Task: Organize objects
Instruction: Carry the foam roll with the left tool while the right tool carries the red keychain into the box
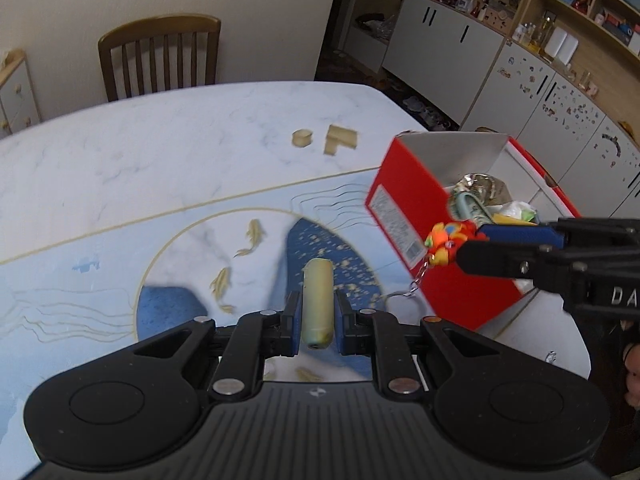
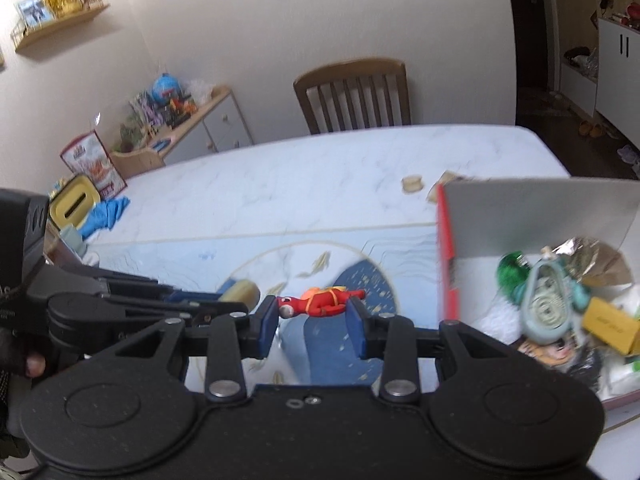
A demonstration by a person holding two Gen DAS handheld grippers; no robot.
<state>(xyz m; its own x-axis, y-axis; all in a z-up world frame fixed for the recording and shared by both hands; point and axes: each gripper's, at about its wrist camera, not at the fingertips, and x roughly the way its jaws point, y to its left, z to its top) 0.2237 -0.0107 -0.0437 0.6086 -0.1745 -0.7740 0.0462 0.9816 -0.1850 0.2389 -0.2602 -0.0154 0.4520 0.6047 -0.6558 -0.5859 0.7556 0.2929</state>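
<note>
the left tongs (image 1: 318, 322) hold a pale yellow tube (image 1: 318, 304) pointing straight ahead, the right tongs (image 2: 314, 322) hold a small red and orange toy (image 2: 320, 301) sideways, and the open red box (image 1: 416, 216) waits on the right, nearer the right tongs.

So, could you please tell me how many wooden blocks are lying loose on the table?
2: a round block and an L-shaped block side by side on the table, beyond the red box. Others may be hidden behind it.

- You're in a home dining room: a marble-look table (image 1: 168, 152) with a wooden chair (image 1: 160, 56).
- White cabinets (image 1: 444, 36) and knick-knack shelves (image 1: 580, 4) line your wall.
</note>
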